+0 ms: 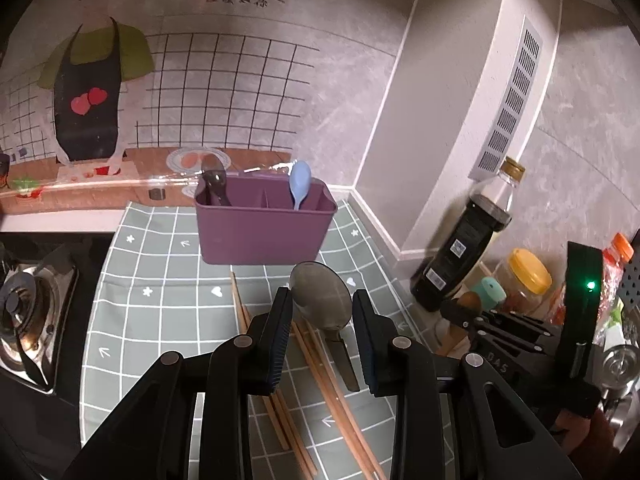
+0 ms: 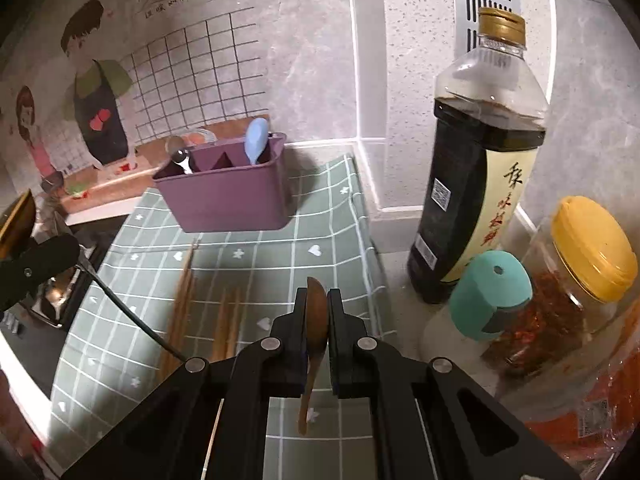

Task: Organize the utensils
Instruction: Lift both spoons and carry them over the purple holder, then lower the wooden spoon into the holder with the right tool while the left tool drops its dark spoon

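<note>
Wooden spoon (image 2: 316,312) sits pinched edgewise in the right gripper (image 2: 317,300), lifted for carrying. The left gripper (image 1: 322,300) clamps a metal spoon (image 1: 320,294) by its bowl above loose chopsticks (image 1: 320,380). Beyond, the purple caddy (image 1: 264,232) awaits both, already holding a blue spoon (image 1: 300,182).

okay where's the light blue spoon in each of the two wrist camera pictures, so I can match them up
Left wrist: the light blue spoon stands bowl-up in the right end of the purple caddy, a little above picture centre.
Right wrist: the light blue spoon is left of centre in the upper half, again at the right end of the purple caddy.
Shared landmark: the dark sauce bottle with a gold cap, right of the caddy in both.
</note>
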